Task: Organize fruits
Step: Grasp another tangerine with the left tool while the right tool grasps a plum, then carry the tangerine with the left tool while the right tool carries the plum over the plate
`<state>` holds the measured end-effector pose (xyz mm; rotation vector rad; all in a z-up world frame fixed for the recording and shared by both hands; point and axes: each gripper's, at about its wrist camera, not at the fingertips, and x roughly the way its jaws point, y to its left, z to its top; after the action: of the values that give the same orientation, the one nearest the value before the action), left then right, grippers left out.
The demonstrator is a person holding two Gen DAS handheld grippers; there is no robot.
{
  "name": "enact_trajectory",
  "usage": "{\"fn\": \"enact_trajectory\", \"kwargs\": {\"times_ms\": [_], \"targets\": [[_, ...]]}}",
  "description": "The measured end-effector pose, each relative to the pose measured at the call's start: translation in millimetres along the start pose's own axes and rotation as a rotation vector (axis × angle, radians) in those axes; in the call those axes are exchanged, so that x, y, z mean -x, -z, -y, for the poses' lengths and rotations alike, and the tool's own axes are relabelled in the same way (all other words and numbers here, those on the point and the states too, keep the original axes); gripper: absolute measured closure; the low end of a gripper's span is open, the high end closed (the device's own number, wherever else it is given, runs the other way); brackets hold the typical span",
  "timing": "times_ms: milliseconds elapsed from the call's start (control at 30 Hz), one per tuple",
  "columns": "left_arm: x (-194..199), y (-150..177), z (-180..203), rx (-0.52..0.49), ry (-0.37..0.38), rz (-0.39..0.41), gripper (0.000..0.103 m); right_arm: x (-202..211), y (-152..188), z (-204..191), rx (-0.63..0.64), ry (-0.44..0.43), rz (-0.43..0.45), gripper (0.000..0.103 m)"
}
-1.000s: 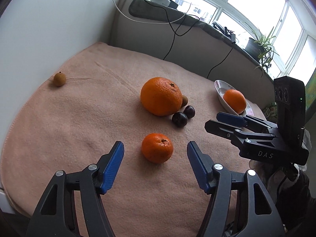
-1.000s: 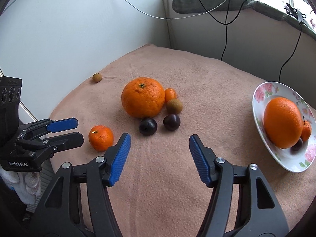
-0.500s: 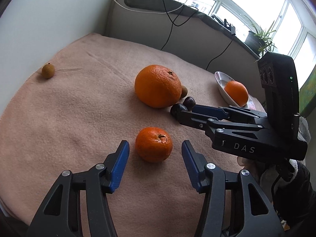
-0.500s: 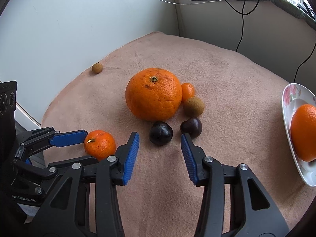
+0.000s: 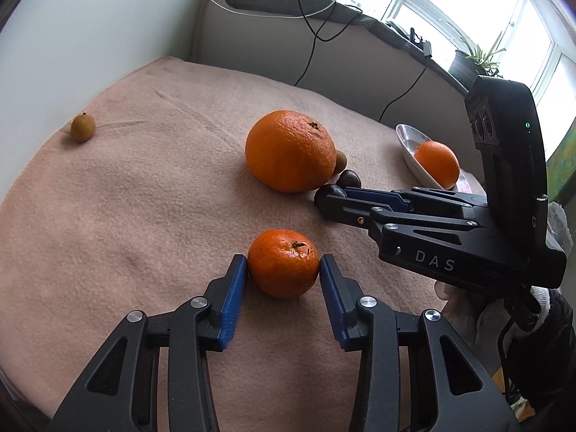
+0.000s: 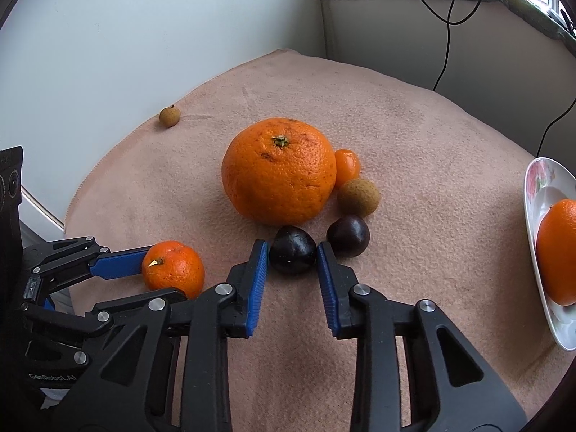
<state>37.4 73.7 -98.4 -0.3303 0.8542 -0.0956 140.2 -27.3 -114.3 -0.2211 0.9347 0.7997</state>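
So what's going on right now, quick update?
Left gripper closing onto small mandarin. Right gripper closing onto dark plum. Big orange close behind; nothing blocking.

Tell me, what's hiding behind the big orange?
Behind the big orange, a tiny orange fruit peeks out, touching its side, with a brown round fruit next to it. The orange covers part of the tiny fruit, and anything directly behind it is hidden.

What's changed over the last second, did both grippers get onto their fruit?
Both grippers came forward and their jaws have just been closing. The left gripper now clamps the small mandarin; the right gripper has closed on the near dark plum. Neither fruit is lifted off the pink blanket. The large orange, second plum, longans, kumquat and plate stayed put.
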Motion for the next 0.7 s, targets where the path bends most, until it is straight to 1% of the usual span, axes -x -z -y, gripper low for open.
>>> {"fn": "enact_trajectory", "kwargs": {"times_ms": [200, 400, 700], "targets": [[0.8, -1.4, 1.5, -0.001, 0.002, 0.005, 0.064, 4.9, 2.2, 0.4, -0.007, -0.021, 0.014, 0.075], [5.0, -2.8, 4.6, -0.008, 0.012, 0.015, 0.064, 21.2, 6.1, 3.3, -0.012, -0.026, 0.044, 0.075], [8.3, -11.5, 20.6, -0.034, 0.046, 0.032, 0.064, 52.6, 16.2, 26.2, -0.063, -0.009, 0.095, 0.075]]}}
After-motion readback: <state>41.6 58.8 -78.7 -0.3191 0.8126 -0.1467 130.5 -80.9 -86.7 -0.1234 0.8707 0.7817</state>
